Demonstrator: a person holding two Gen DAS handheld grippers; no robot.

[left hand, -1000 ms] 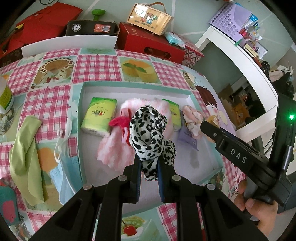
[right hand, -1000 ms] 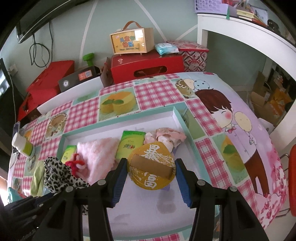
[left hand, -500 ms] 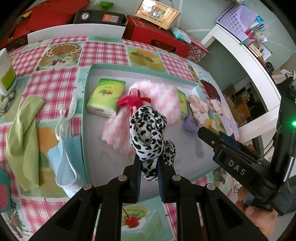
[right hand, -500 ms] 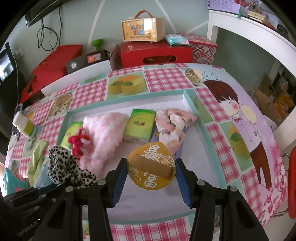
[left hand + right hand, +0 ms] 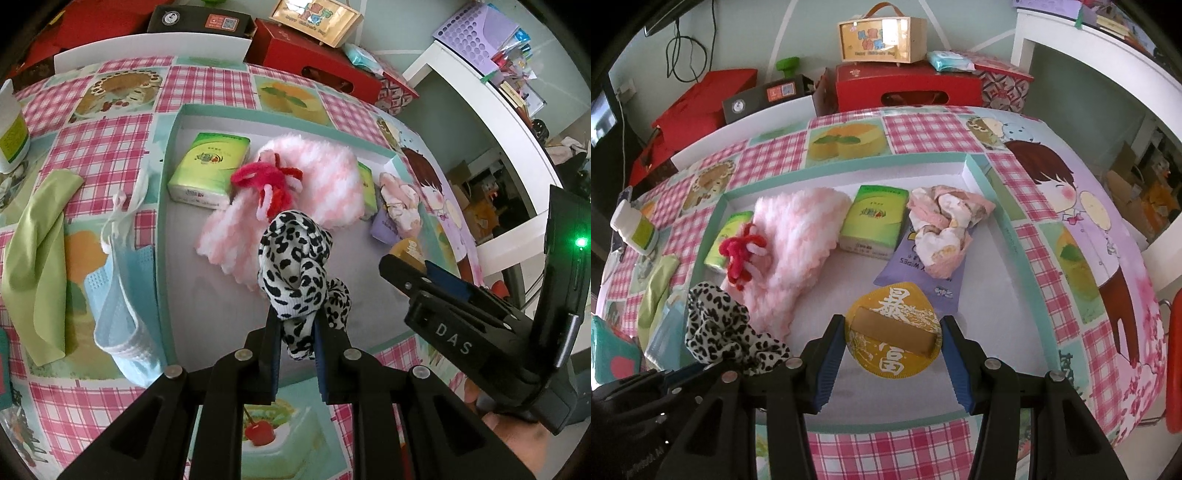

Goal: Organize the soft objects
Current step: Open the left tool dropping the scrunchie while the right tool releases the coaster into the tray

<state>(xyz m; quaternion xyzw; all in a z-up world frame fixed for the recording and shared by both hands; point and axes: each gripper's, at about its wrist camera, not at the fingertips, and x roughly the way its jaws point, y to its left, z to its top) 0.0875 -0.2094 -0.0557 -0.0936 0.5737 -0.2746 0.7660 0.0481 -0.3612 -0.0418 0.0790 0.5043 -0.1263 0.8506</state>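
Observation:
My left gripper (image 5: 295, 325) is shut on a black-and-white leopard-print cloth (image 5: 295, 269), held above the near part of a shallow white tray with a teal rim (image 5: 168, 206). The cloth also shows in the right wrist view (image 5: 716, 332). My right gripper (image 5: 892, 354) is shut on a round yellow pouch with a brown band (image 5: 894, 332), above the tray's near middle (image 5: 1004, 221). In the tray lie a pink fluffy cloth with a red tie (image 5: 790, 236), two green tissue packs (image 5: 873, 218), a purple wipes pack (image 5: 916, 266) and a pink patterned cloth (image 5: 942, 221).
Left of the tray on the checked tablecloth lie a blue face mask (image 5: 114, 295), a green cloth (image 5: 40, 251) and a white bottle (image 5: 11, 136). Red boxes (image 5: 908, 92) and a small case stand behind the table. A white shelf (image 5: 1108, 55) is at the right.
Both grippers have moved back toward the near edge of the tray and a little higher, still holding the leopard cloth and the yellow pouch. Tray contents have not moved.

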